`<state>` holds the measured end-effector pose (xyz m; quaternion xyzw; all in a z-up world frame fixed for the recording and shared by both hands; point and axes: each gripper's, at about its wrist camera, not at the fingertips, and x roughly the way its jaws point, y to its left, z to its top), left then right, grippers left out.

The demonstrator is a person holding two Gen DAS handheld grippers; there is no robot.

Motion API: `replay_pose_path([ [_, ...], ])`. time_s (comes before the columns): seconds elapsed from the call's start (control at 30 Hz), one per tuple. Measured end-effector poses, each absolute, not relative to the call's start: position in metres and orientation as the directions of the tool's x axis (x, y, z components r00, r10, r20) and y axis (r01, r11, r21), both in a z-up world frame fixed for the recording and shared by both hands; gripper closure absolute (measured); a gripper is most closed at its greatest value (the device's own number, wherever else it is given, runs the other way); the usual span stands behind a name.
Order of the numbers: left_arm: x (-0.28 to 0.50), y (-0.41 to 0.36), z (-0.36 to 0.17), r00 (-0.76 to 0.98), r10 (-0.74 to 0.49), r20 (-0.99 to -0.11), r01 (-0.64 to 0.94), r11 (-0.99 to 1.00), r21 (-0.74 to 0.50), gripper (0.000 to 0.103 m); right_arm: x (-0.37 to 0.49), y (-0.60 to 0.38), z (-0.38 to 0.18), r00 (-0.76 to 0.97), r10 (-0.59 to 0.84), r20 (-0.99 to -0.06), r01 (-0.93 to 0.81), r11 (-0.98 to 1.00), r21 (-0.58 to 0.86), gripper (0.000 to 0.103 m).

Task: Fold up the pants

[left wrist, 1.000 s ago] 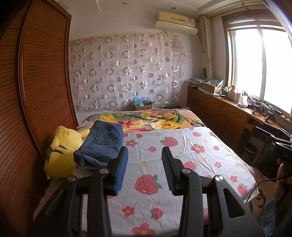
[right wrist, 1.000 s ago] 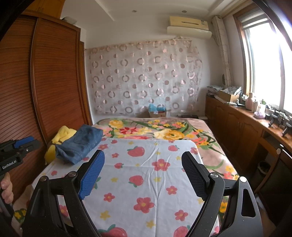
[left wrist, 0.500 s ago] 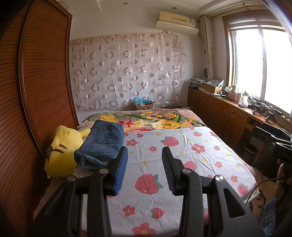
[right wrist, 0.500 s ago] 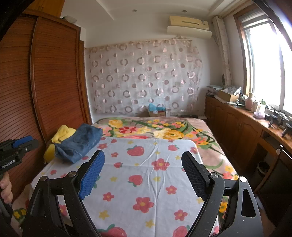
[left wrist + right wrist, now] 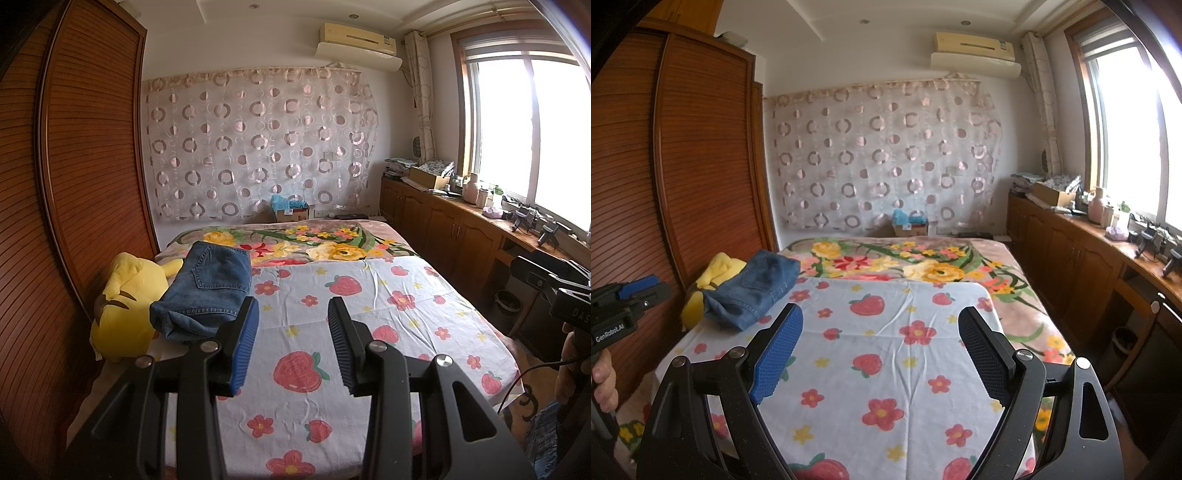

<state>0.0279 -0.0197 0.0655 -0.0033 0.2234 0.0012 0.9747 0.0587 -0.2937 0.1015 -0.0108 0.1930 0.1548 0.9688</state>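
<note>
Against the far curtain sits a cardboard box (image 5: 291, 213) with something blue-green bunched in its open top; another open box (image 5: 428, 177) rests on the long wooden bench (image 5: 476, 218) under the window, its contents too small to make out. On the bed (image 5: 369, 295), spread with a strawberry-and-flower sheet, the folded denim pants (image 5: 207, 291) lie at the left side, partly resting on a yellow plush toy (image 5: 125, 314) by the wooden wardrobe (image 5: 85, 166). The left claw (image 5: 292, 347) hangs above the sheet with its blue pads partly apart and nothing between them, just beside the pants in view but not touching them. The right claw (image 5: 881, 354) is spread wide and empty over the middle of the sheet, well apart from the pants.
</note>
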Motion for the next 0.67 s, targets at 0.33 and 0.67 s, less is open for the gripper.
replay_pose_path([
  [0.33,0.0276,-0.0193,0.0658,0.901,0.0,-0.435,-0.003,1.0,-0.006,0.064,0.0592,-0.2931,0.1025,0.877,0.296,-0.378,-0.305,0.952,0.039,0.015],
  [0.67,0.0271,-0.0204,0.0652,0.901,-0.002,-0.434,-0.003,1.0,-0.01,0.064,0.0593,-0.2935,0.1028,0.877,0.295,-0.378,-0.304,0.952,0.038,0.015],
])
